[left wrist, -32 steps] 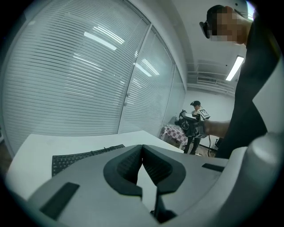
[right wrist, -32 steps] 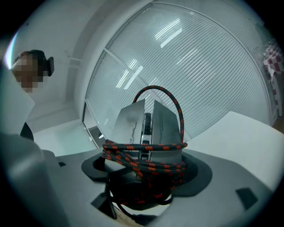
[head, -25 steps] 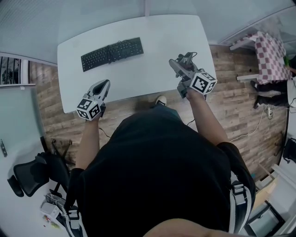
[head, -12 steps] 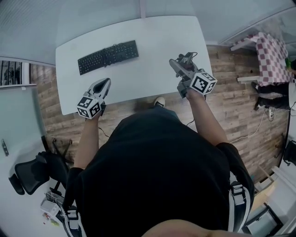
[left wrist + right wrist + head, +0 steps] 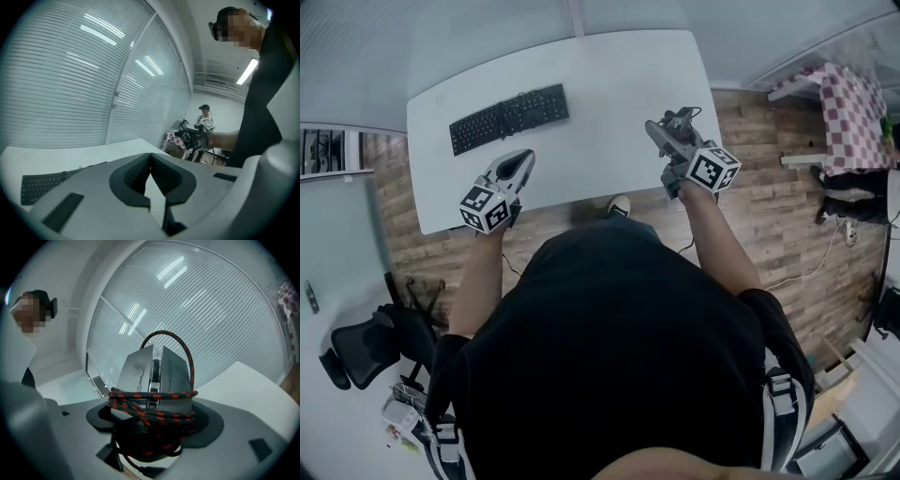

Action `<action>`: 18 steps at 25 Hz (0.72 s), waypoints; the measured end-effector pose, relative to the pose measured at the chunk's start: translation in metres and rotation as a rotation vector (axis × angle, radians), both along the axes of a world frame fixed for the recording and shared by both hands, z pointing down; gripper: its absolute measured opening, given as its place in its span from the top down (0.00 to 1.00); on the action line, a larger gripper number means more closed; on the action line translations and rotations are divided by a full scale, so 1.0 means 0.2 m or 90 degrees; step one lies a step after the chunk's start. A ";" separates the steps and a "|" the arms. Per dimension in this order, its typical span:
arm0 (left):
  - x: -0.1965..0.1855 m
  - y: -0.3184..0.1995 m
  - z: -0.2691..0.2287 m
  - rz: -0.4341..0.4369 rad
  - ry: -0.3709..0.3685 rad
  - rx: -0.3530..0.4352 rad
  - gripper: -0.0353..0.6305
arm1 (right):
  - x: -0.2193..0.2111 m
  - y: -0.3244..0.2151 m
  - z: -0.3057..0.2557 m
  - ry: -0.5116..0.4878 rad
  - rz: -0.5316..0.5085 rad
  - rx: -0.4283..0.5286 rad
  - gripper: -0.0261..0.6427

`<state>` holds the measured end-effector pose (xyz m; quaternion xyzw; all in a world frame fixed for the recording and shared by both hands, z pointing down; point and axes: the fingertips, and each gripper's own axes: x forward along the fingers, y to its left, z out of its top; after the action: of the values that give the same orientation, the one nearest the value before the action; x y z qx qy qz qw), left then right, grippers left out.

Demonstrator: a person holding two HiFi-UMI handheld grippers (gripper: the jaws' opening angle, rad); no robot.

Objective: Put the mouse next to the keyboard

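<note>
Not placed yet. White bench (image 5: 609, 94) carries only the black keyboard (image 5: 509, 118), far-left area. Right hand-held gripper (image 5: 675, 127) is clamped on the grey angular mouse (image 5: 136, 373), which sits up off the bench by its right edge, well apart from the keyboard. Left hand-held gripper (image 5: 520, 164) is pressed together on nothing. Left to do: carry across, set down beside the keyboard. The red-black braided cable (image 5: 154, 413) wound round the mouse hides its lower half, and the head view barely resolves the mouse.

The keyboard (image 5: 509, 119) lies on the table (image 5: 619, 84), left of the mouse (image 5: 133, 373).
</note>
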<state>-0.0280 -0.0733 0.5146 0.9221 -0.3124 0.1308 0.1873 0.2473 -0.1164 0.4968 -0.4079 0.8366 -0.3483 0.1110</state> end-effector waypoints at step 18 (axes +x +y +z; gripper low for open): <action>0.45 -0.12 -0.03 0.019 -0.023 0.012 0.91 | 0.44 -0.05 0.04 0.002 0.009 -0.004 0.38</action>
<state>0.0617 -0.0980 0.5092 0.9259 -0.3030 0.1470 0.1712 0.3350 -0.1266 0.5057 -0.4149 0.8327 -0.3496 0.1104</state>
